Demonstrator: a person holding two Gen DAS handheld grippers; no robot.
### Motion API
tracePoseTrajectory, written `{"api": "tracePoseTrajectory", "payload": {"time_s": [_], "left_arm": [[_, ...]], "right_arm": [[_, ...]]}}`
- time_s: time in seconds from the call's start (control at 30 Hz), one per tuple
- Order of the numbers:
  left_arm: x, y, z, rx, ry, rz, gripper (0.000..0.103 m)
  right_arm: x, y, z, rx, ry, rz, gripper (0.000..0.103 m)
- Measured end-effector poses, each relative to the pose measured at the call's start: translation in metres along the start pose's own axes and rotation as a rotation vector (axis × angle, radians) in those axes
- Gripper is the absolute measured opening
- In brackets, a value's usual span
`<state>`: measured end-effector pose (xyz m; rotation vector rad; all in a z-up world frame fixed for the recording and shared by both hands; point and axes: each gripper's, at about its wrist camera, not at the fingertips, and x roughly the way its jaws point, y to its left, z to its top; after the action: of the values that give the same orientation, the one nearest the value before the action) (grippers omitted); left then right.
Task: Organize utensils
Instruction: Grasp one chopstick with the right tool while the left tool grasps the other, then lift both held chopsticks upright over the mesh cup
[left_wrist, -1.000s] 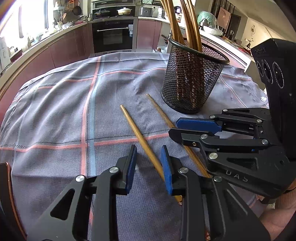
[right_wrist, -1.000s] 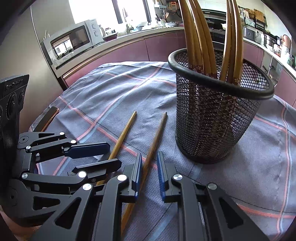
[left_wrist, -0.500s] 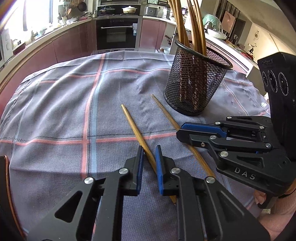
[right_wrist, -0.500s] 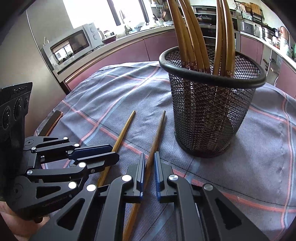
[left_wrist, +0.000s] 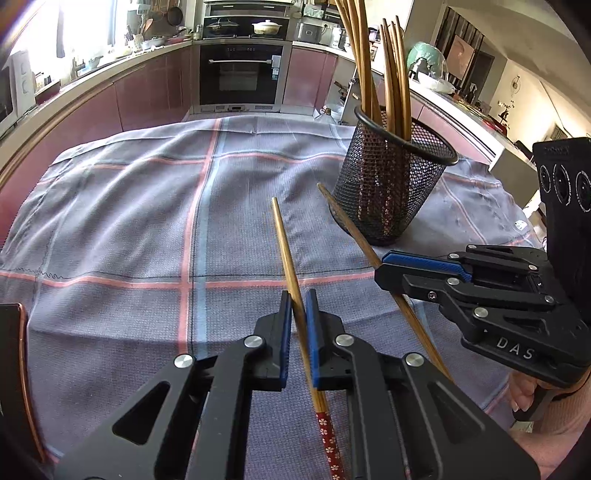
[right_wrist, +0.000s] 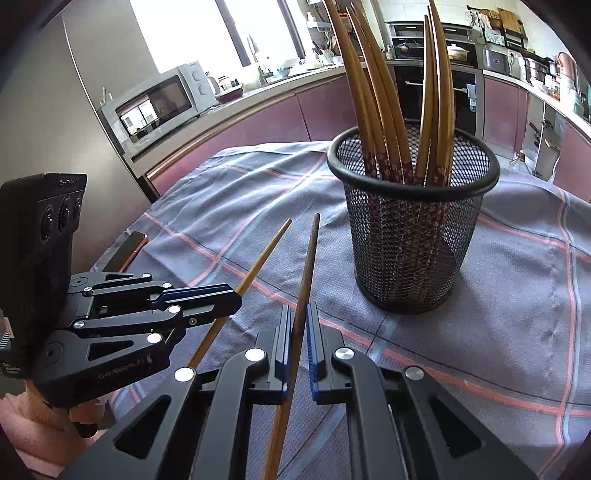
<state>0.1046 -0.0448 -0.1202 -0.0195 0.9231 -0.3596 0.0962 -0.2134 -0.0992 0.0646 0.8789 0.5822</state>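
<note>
"DAS" on right gripper (left_wrist: 380, 267), "GenRobot.AI" on left gripper (right_wrist: 236, 301). Both angled down, side by side, each pinching one chopstick (left_wrist: 286, 254) (right_wrist: 306, 266); holder (right_wrist: 412, 236) beyond tips.

You face a kitchen: mauve cabinets (left_wrist: 147, 96) curve beneath the counter, a built-in oven (left_wrist: 242, 75) stands at the far wall, a white microwave (right_wrist: 159, 105) sits beside a bright window (right_wrist: 192, 29).
</note>
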Motion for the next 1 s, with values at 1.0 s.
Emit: {"api": "tracePoseTrajectory", "payload": {"time_s": [1.0], "left_arm": [[0.020, -0.004, -0.002, 0.037, 0.054, 0.039, 0.013]], "right_arm": [[-0.034, 0.007, 0.003, -0.026, -0.083, 0.026, 0.006]]}}
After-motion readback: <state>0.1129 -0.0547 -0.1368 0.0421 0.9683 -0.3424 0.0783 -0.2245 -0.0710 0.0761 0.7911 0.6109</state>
